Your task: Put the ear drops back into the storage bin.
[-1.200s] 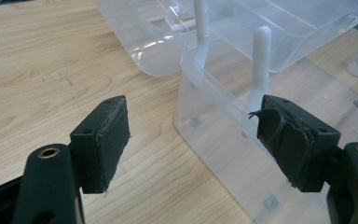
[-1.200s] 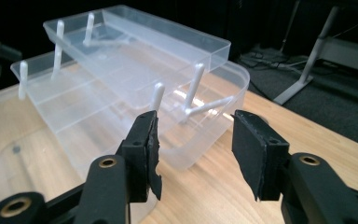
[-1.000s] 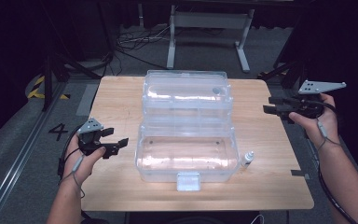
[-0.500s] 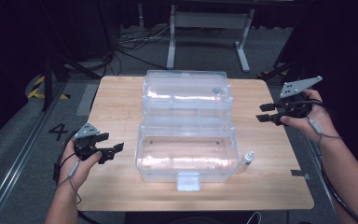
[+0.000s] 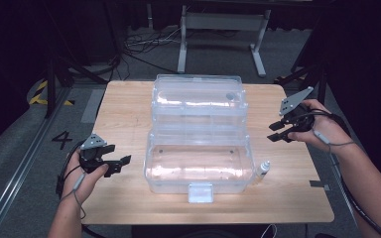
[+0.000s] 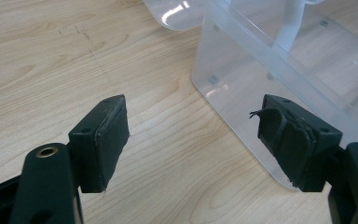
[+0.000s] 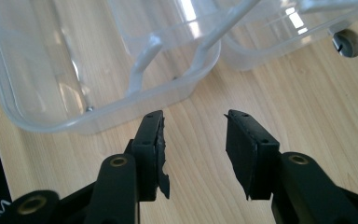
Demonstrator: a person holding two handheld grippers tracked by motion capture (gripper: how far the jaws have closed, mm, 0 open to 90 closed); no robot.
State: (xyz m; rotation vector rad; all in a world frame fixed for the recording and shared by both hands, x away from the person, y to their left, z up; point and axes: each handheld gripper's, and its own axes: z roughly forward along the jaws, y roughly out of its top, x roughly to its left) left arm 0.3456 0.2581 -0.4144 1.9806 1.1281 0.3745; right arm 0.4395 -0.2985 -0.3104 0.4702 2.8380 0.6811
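The clear box (image 5: 198, 153) lies open on the counter (image 5: 124, 114) between both tools, the left tool (image 5: 115, 166) held wide and empty, the right tool (image 5: 280, 132), empty too, having just been narrowing towards its side, seemingly to grip it.

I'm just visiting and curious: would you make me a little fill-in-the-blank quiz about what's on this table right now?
1. The big clear plastic box sits on a table made of ____.
2. The box's lid is ____, tipped back behind it.
3. A small white bottle stands just to the ____ of the box in the high view.
4. The left gripper and right gripper both hold ____ between their open jaws.

Missing words: wood; open; right; nothing
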